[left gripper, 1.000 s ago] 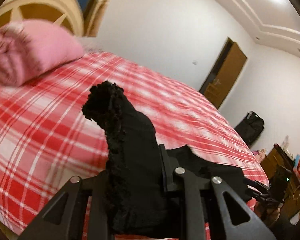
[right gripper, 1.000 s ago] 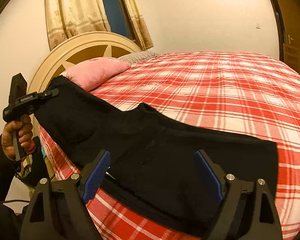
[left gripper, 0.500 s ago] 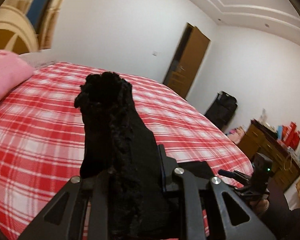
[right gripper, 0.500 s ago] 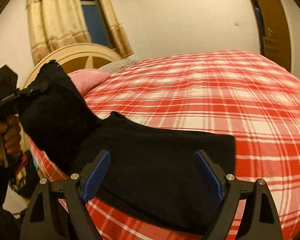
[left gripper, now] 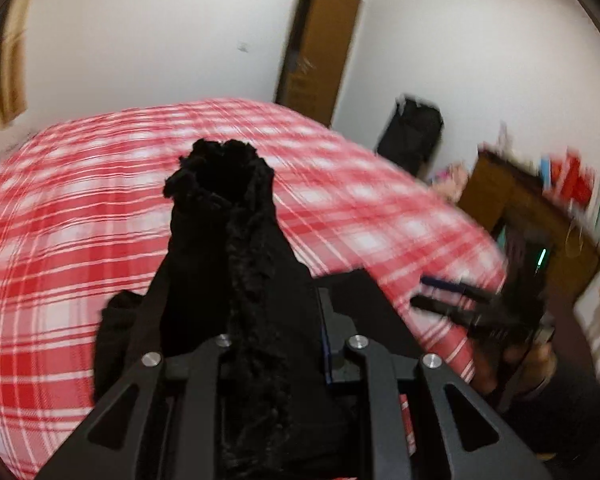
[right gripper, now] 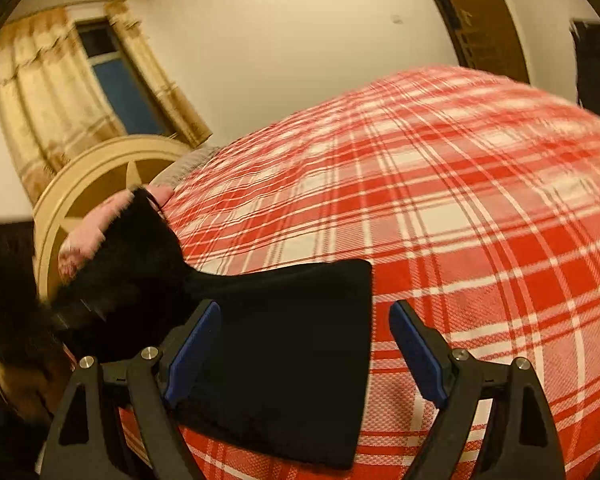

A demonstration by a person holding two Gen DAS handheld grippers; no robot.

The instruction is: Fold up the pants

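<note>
Bed (right gripper: 480,208): it carries the work; we lay the fold on its red-plaid cover, near the edge closest to us, where the cloth already rests.

Pants (right gripper: 292,344): black, part lying flat on the bed by that edge, part lifted off to the left. In the left wrist view a bunched end of them stands up out of the jaws (left gripper: 224,208). We judge this to be the fold-over, one end carried across to meet the flat part.

Left gripper (left gripper: 260,332): its jaws are clamped on the raised end of the pants. We should keep the grip firm, carry the end low and level, and set its edge square on the flat part's edge before letting go, or the layers will sit skewed.

Right gripper (right gripper: 304,344): jaws spread wide, holding nothing, poised over the flat part with its right edge between them. We would use it to pin or smooth the lower layer so it does not drag along.

Risk: the bunched end may land crumpled; we should let it spread first.

Blur: the left wrist view is smeared, so fine folds are hard to read.
</note>
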